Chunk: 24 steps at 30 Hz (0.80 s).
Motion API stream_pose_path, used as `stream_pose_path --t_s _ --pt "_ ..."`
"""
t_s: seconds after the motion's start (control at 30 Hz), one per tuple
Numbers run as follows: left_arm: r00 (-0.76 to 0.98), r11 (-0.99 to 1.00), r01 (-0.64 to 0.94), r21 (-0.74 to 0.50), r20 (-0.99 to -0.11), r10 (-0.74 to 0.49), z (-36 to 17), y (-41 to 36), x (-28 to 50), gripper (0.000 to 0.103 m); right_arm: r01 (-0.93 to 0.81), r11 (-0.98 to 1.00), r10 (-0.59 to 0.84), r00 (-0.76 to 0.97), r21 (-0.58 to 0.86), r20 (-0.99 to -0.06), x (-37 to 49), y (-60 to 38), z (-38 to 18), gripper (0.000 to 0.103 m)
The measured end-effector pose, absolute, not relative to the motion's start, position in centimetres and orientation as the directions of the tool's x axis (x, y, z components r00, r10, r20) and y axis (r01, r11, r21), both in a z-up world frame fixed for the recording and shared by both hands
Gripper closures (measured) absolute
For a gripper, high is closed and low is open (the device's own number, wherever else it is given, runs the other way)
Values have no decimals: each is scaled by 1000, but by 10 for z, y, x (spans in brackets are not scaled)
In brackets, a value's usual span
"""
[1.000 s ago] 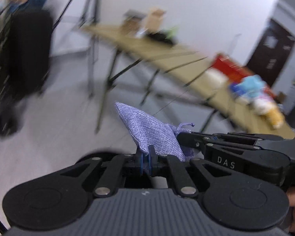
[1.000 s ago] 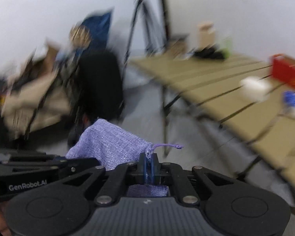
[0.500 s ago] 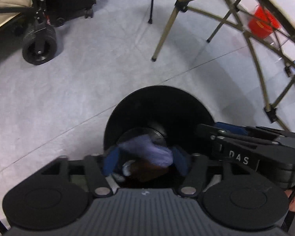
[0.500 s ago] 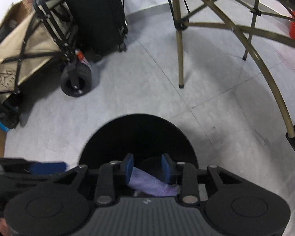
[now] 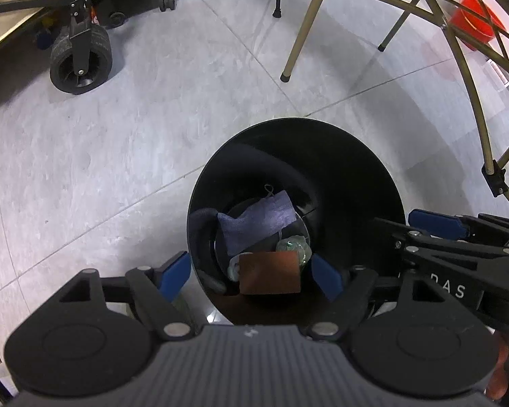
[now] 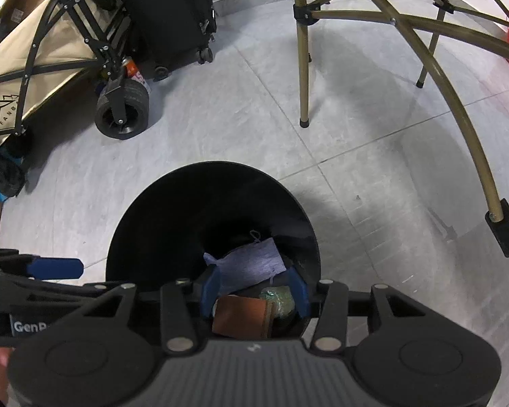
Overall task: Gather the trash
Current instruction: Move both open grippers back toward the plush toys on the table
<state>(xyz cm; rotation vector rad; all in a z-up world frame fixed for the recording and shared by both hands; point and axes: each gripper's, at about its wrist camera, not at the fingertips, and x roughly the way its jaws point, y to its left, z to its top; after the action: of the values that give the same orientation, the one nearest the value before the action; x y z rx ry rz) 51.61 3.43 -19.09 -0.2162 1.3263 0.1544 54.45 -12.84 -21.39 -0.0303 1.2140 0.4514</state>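
A round black trash bin (image 5: 356,169) (image 6: 159,210) stands on the grey floor under both grippers. At its bottom lies a purple cloth pouch (image 5: 258,220) (image 6: 251,263), beside a brown card (image 5: 269,271) (image 6: 241,315) and a crumpled clear wrapper (image 5: 291,246) (image 6: 278,300). My left gripper (image 5: 251,276) points down over the bin's near rim, its jaws opening wide with nothing held. My right gripper (image 6: 254,291) hangs over the bin too, jaws opening, and the pouch lies far below them, free of the pads. The right gripper's blue fingertip (image 5: 434,222) shows at the left view's right edge.
A folding table's tan legs (image 5: 302,34) (image 6: 302,57) stand beyond the bin. A wagon wheel (image 5: 79,61) (image 6: 122,110) and a black suitcase (image 6: 173,10) sit at the far left. A red bucket (image 5: 475,20) is at the far right. A hand (image 5: 505,373) holds the right gripper.
Both grippers tipped from facing the room to looking down into the bin. Their jaws, shut on the purple pouch before, parted, and the pouch dropped to the bin's bottom.
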Motion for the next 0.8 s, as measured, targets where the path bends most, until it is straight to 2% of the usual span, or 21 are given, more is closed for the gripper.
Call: stream_pose_path --t_s 0.17,0.43,0.57,0.8 --pt "260 974 -219 -59 -966 0 -185 26 512 23 -369 920 260 334 128 -906 534 -128 -206 57" --pt "410 990 -125 -65 -912 -8 -154 13 501 21 -346 932 277 482 110 -831 510 -153 -160 54" --pt "628 999 -35 -32 -779 -3 -108 -5 478 21 -305 949 262 619 81 -741 482 -178 -116 54" --pt "854 984 176 -17 -495 -161 -50 -69 433 17 -138 989 150 871 60 -468 407 -251 -40 44"
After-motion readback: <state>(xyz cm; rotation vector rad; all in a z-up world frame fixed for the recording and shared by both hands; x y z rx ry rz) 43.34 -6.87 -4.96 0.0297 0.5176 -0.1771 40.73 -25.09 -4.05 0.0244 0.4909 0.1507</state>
